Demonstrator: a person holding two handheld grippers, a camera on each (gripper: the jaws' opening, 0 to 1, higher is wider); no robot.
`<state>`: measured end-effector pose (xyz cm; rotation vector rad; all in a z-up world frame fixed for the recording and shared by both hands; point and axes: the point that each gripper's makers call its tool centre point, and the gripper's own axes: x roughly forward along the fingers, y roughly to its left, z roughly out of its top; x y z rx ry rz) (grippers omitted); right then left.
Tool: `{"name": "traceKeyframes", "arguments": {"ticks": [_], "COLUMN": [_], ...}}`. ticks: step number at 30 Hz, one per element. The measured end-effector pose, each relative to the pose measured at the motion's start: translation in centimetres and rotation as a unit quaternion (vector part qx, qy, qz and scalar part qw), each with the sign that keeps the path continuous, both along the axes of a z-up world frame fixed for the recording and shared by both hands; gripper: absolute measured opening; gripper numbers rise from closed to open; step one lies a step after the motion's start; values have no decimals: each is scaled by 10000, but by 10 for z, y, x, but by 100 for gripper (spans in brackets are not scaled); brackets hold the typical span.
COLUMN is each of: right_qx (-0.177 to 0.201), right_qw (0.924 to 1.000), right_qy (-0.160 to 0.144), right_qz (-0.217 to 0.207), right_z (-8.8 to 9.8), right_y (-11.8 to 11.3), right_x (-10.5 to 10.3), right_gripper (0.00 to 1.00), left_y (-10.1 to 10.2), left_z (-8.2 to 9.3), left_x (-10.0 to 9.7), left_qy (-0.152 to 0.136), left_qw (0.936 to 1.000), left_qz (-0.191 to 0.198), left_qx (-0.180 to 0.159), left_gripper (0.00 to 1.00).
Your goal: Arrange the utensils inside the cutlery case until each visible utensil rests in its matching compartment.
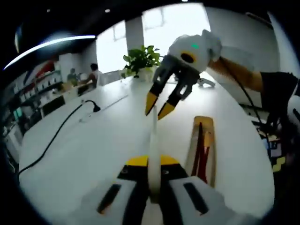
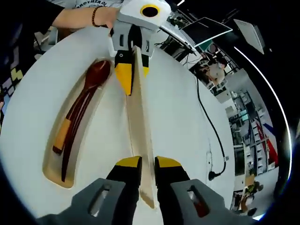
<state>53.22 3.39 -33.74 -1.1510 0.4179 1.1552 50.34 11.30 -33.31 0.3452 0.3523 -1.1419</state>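
Observation:
A long pale slat (image 2: 138,112) hangs edge-on above the white table, held at both ends. My right gripper (image 2: 147,163) is shut on its near end and my left gripper (image 2: 132,77) on the far end. From the left gripper view, my left gripper (image 1: 152,161) clamps the slat (image 1: 153,140), and my right gripper (image 1: 158,108) closes on its other end. The wooden cutlery case (image 2: 49,171) lies open on the table left of the slat. In it rest a dark red spoon (image 2: 98,72) and slim dark red sticks (image 2: 75,122). The case (image 1: 208,126) sits right of the slat here.
A black cable (image 2: 206,117) with a plug runs across the white table (image 2: 178,108); the cable (image 1: 70,117) lies left of the slat here. A potted plant (image 1: 140,58) stands at the table's far end. A person's hand (image 2: 89,16) holds the left gripper. Desks and people are beyond.

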Motion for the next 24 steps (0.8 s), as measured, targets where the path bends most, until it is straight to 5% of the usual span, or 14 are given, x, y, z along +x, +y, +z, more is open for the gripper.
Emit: {"name": "traceKeyframes", "arguments": {"ticks": [2, 4, 9, 11, 12, 16, 20, 21, 24], "right_qx": [-185, -219, -129, -46, -41, -125, -244, -272, -265], "right_qw": [9993, 9997, 9999, 9998, 9998, 9992, 9979, 9976, 9967], "right_qy": [-228, -142, -46, -65, -90, -246, -440, -483, -589], "right_qz": [220, 20, -91, -176, -189, -306, -410, -425, -493], "right_z": [-1, -2, 0, 2, 3, 6, 9, 9, 12], "right_y": [-1, -2, -2, -1, -1, -5, -10, -11, -11], "right_x": [1, -2, -6, -8, -9, -12, -16, -17, -20], "right_gripper": [3, 3, 2, 2, 2, 2, 2, 2, 2], "left_y": [5, 4, 10, 11, 16, 24, 29, 30, 36], "left_z": [4, 2, 12, 19, 16, 14, 24, 30, 42], "left_x": [13, 9, 17, 15, 12, 1, -8, -12, -14], "left_qy": [-422, 75, -195, 152, 686, 913, 1412, 1710, 1898], "left_qw": [9988, 9994, 9977, 9946, 9890, 9855, 9654, 9517, 9317], "left_qz": [221, 331, 590, 748, 989, 999, 1165, 1197, 1404], "left_qx": [119, -54, -276, -710, -863, -1024, -1856, -2252, -2761], "left_gripper": [5, 6, 15, 28, 32, 45, 74, 76, 88]}}
